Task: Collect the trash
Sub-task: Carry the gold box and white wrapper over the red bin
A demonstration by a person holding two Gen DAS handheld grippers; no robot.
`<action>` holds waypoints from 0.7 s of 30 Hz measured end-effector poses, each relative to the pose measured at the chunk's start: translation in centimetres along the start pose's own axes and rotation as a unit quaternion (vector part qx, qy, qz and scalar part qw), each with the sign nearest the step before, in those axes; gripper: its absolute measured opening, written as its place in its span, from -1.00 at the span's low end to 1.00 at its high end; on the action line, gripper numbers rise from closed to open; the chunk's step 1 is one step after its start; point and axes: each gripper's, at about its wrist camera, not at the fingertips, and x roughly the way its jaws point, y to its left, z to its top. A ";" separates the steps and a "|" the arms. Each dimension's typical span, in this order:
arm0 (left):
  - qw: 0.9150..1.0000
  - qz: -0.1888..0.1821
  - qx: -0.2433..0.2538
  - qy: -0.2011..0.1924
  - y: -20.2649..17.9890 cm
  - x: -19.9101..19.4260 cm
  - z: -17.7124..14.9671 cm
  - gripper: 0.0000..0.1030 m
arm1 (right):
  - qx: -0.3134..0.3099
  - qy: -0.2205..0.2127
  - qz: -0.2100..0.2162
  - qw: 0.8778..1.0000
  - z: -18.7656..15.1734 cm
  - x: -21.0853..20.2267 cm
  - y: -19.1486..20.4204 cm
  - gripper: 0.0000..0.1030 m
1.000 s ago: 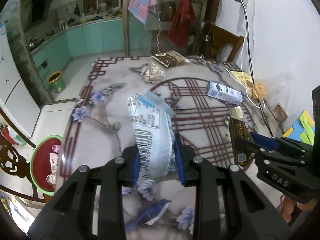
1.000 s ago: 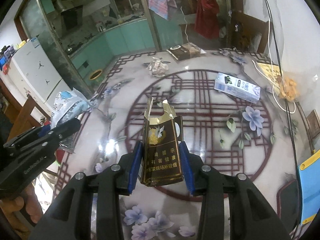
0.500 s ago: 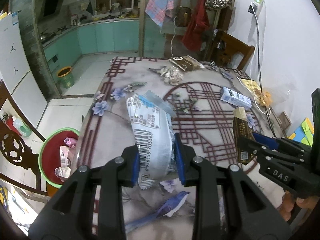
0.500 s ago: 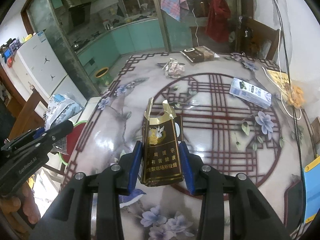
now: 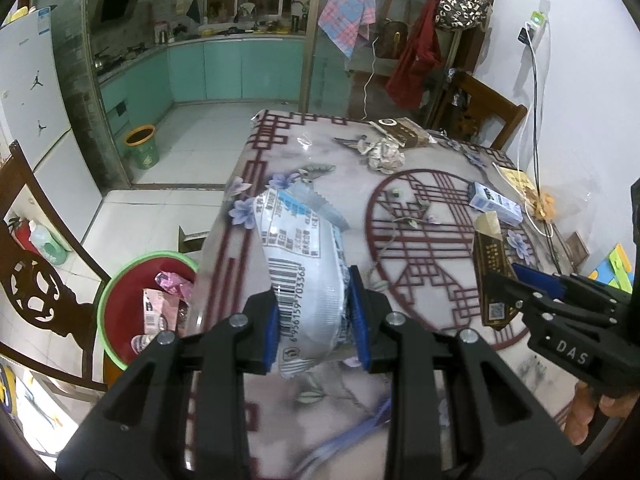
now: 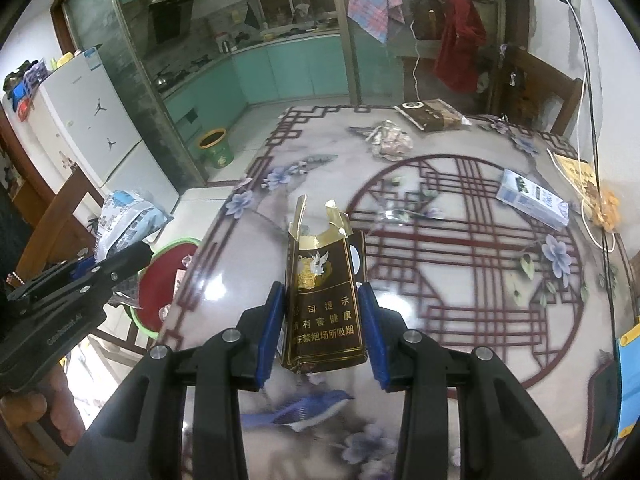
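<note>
- left gripper (image 5: 316, 322): clenched on a white and blue snack wrapper (image 5: 300, 268), blue pads pressing both sides near the barcode; the wrapper rises crumpled above the fingers, over the left edge of the table (image 5: 432, 200).
- right gripper (image 6: 322, 330): clenched on an opened brown and gold cigarette pack (image 6: 322, 300), held upright, its torn gold flap sticking up above the pads; held over the near part of the table.
- red basin with green rim (image 5: 128, 300): on the floor just beside the table's left edge, below and left of the wrapper; pink wrappers and other packets lie inside.
- crumpled paper wad (image 5: 384, 154): lying on the far part of the table.
- brown flat packet (image 5: 404, 132): at the far edge of the table, just behind the paper wad.
- white and blue carton (image 6: 532, 198): lying flat on the table's right side, well apart from both grippers.
- yellow leaflet and orange plastic bag (image 6: 608, 206): at the right edge by the wall, with a white cable beside them.
- dark wooden chair (image 5: 36, 280): on the floor left of the basin.
- green and orange waste bin (image 5: 140, 148): standing on the tiled floor farther off, by the kitchen doorway.
- person's fingers (image 6: 36, 416): visible under the left gripper's handle, in the right wrist view.
</note>
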 end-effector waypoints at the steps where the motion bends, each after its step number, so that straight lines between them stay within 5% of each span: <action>1: 1.000 -0.001 0.001 0.001 0.6 -0.1 0.0 -0.44 | 0.000 0.000 -0.001 1.000 0.0 0.1 0.5 -0.28; 21: 1.000 0.004 -0.019 0.003 13.3 -1.5 -0.3 -0.44 | -0.012 0.003 -0.003 1.000 0.1 2.7 12.6 -0.28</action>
